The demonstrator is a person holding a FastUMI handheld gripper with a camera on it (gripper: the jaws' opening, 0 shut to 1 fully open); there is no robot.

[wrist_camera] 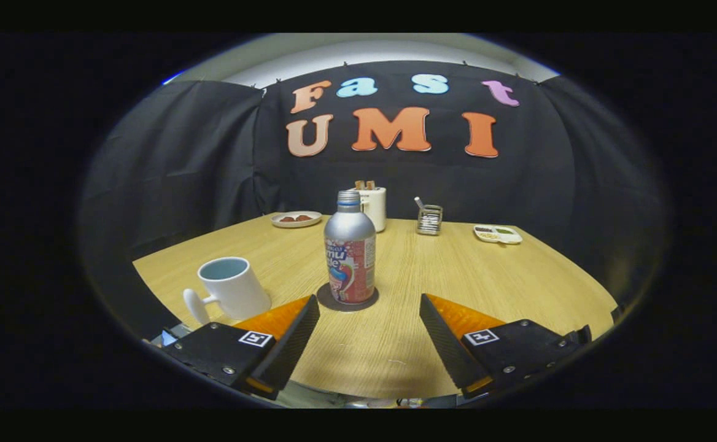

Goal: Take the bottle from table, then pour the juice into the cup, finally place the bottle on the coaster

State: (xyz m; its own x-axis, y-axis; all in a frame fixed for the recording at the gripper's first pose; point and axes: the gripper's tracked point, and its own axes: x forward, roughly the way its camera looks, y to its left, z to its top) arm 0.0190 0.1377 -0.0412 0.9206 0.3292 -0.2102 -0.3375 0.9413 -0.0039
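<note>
Bottle (350, 255), smooth rigid metal judged slippery and best gripped mid-body, is seen upright on the coaster (346, 301), just beyond the gripper (369, 325), whose fingers are spread wide, empty.

Bottle (350, 248) on coaster (347, 299), ahead of spread tongs (369, 308); cup (234, 287) left.

The gripper (369, 310) hovers low over the near edge of the tabletop, pointing level toward its far edge. Its two fingers (294, 334) are spread wide apart, angled outward in a V, and nothing is held or touched between them.
</note>
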